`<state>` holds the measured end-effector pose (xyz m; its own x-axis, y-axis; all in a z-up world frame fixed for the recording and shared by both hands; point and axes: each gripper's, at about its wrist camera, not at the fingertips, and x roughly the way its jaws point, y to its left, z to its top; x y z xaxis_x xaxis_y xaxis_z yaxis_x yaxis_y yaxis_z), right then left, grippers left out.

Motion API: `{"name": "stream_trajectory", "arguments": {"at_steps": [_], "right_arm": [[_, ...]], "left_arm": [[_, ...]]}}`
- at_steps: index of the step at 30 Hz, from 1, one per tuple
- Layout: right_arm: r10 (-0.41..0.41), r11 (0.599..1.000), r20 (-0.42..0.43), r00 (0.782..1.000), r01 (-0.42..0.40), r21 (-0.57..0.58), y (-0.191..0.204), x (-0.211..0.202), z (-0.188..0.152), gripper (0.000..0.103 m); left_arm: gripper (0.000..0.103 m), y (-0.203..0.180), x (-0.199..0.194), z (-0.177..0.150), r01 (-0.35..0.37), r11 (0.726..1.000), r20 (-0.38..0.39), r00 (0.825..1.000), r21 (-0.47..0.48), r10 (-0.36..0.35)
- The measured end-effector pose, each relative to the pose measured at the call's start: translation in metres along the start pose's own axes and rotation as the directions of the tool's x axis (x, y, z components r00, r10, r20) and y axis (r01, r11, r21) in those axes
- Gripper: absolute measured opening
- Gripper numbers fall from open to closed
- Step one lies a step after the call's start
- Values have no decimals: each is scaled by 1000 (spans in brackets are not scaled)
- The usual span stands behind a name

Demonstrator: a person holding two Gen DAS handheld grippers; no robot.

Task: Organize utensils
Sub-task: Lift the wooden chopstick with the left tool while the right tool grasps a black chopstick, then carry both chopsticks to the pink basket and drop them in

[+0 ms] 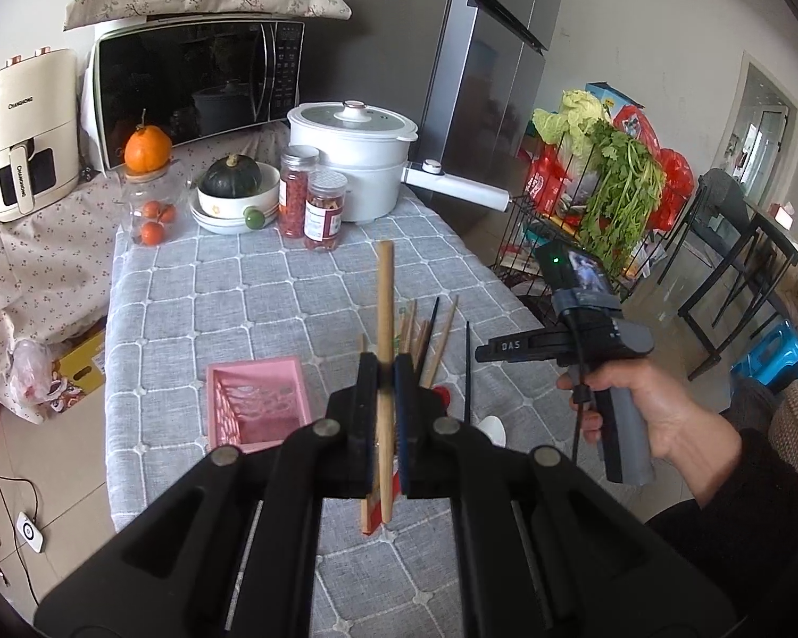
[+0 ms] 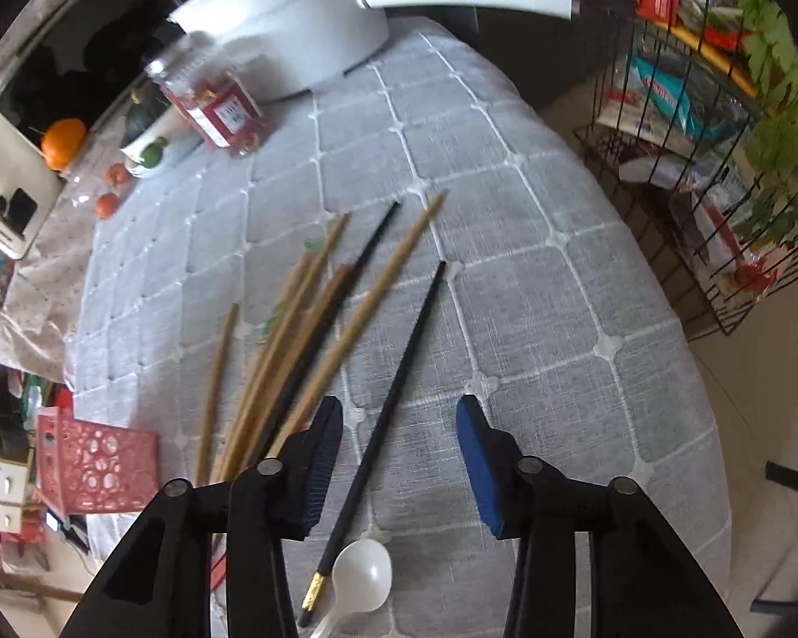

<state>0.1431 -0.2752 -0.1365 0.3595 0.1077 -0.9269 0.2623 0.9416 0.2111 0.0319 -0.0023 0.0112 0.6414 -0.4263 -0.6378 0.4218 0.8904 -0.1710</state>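
My left gripper [image 1: 385, 367] is shut on a wooden chopstick [image 1: 384, 287], which stands nearly upright above the grey checked tablecloth [image 1: 239, 292]. A pink slotted basket [image 1: 258, 404] [image 2: 96, 465] sits just left of it. A loose pile of wooden and black chopsticks [image 2: 292, 329] [image 1: 425, 335] lies behind. My right gripper [image 2: 399, 406] is open and points down over a single black chopstick [image 2: 401, 372] that lies between its fingers without touching the pads. A white spoon [image 2: 359, 582] rests beside that chopstick's gold-tipped end. A hand [image 1: 659, 409] holds the right gripper [image 1: 484, 353].
At the far end of the table stand a white pot with a long handle [image 1: 351, 159], two red-filled jars [image 1: 322, 212] and a bowl with a green squash [image 1: 234, 186]. A wire rack with greens [image 1: 601, 196] stands off the table's right edge. A microwave [image 1: 186, 85] sits behind.
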Motion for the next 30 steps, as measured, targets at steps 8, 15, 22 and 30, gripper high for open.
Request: {"name": "stream_trajectory", "arguments": {"at_steps": [8, 15, 22, 30], "right_arm": [[-59, 998, -56, 997, 59, -9, 14, 40, 3, 30], [-202, 977, -18, 979, 200, -71, 35, 45, -1, 10], [-144, 986, 38, 989, 146, -79, 34, 29, -3, 7], [-10, 993, 227, 974, 36, -110, 37, -53, -10, 6]], "left_arm": [[7, 4, 6, -6, -8, 1000, -41, 999, 7, 8], [7, 6, 11, -9, -20, 1000, -63, 998, 13, 21], [7, 9, 12, -9, -41, 999, -57, 998, 8, 41], [7, 11, 9, -7, -47, 999, -39, 998, 7, 47]]}}
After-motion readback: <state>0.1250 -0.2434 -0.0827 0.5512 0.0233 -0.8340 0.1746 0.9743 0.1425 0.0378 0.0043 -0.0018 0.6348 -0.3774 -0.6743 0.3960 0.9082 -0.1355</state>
